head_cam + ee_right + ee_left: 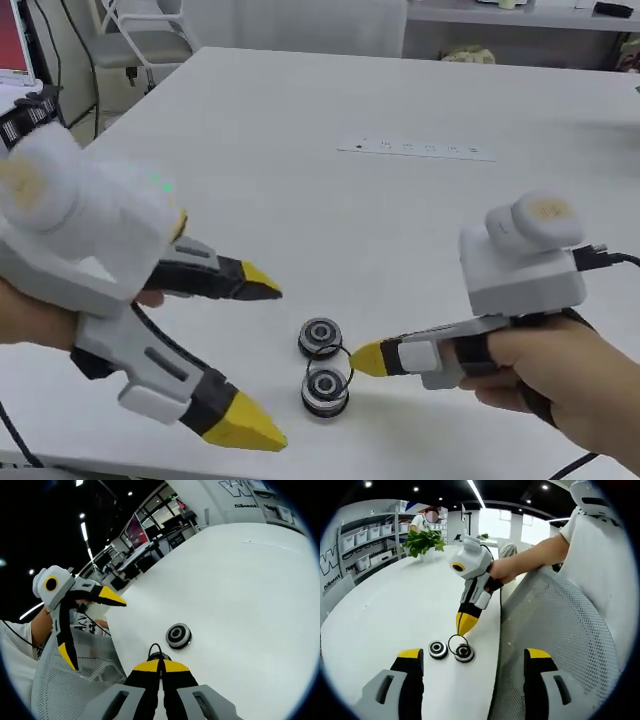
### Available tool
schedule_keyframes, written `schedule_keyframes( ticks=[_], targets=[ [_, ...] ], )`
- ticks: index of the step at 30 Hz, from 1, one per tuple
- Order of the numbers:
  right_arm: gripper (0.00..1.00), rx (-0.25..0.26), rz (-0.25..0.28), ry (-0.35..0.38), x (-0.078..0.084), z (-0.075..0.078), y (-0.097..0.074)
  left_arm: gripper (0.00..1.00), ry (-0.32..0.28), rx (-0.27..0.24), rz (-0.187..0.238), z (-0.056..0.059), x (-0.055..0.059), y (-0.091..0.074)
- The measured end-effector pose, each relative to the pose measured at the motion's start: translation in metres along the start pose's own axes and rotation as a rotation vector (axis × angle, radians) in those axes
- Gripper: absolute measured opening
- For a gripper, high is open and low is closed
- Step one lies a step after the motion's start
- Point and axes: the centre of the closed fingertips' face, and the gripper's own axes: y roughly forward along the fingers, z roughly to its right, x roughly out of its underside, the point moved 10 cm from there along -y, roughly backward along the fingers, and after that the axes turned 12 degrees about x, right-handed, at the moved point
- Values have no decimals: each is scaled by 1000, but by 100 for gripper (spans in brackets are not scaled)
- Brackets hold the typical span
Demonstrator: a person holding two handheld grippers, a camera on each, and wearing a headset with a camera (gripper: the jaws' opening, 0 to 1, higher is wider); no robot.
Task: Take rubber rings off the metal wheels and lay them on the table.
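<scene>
My right claw [362, 360]: clamped on thin black rubber ring [458, 641].
Left claw [280, 366] wide apart, empty; two round metal wheels [320, 338] beneath.

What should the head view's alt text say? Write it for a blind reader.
The right claw, shut, pinches a thin black rubber ring next to two metal wheels on a white table. The left claw hangs open to their left.
</scene>
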Motion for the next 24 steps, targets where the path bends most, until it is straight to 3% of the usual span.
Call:
schedule_keyframes(
  ticks=[2,4,7,13,19,24],
  targets=[
    [0,6,7,6,-1,3,-2,89,-43,-52,39,1,0,-11],
    [0,5,15,18,-2,4,-4,96,-24,-85,60,4,0,-22],
    [0,3,32,32,-3,4,-7,95,-22,-124,75,10,2,-36],
    [0,7,63,46,-5,5,-12,99,-65,-206,115,20,17,-57],
    [0,13,87,55,-8,6,-16,99,-127,-278,127,29,37,-64],
    [0,20,101,43,-10,5,-18,99,-176,-315,145,37,53,-60]
  ],
)
